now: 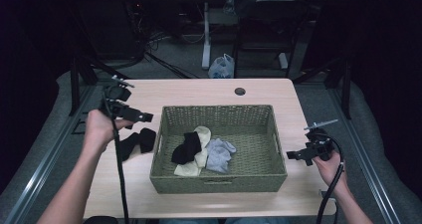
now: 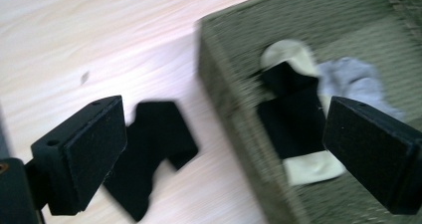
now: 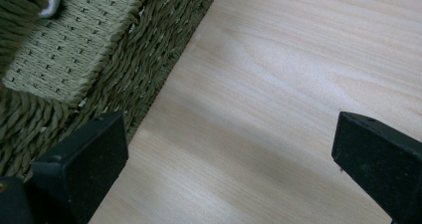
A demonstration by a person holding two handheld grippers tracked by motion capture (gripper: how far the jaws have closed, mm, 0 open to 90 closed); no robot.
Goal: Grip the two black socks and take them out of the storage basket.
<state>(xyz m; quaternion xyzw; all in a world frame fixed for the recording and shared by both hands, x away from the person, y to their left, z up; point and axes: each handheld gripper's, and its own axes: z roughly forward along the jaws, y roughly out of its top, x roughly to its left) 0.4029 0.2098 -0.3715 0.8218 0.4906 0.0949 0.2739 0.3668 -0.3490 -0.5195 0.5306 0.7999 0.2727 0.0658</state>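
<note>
A: The black sock lies crumpled on the desk, just outside the left wall of the basket, near the left gripper, whose jaws are spread wide and hold nothing. In the left gripper view the same sock sits between that gripper's left jaw and the basket wall.

B: What could go wrong?

A: It's limp knit in a folded heap. My guess is that a pinch on one loose fold would let the rest trail and catch on the rim of the basket, or slip free. Coming in too low, the pads could scrape the smooth pale wood.

B: And inside?

A: Another black sock lies over a cream one, with a grey one beside them, all soft and rumpled on coarse olive weave.

B: The other hand?

A: The right gripper hangs close to the basket's right wall, jaws spread, empty. Drifting inward, it might nudge the light wicker sideways.
</note>
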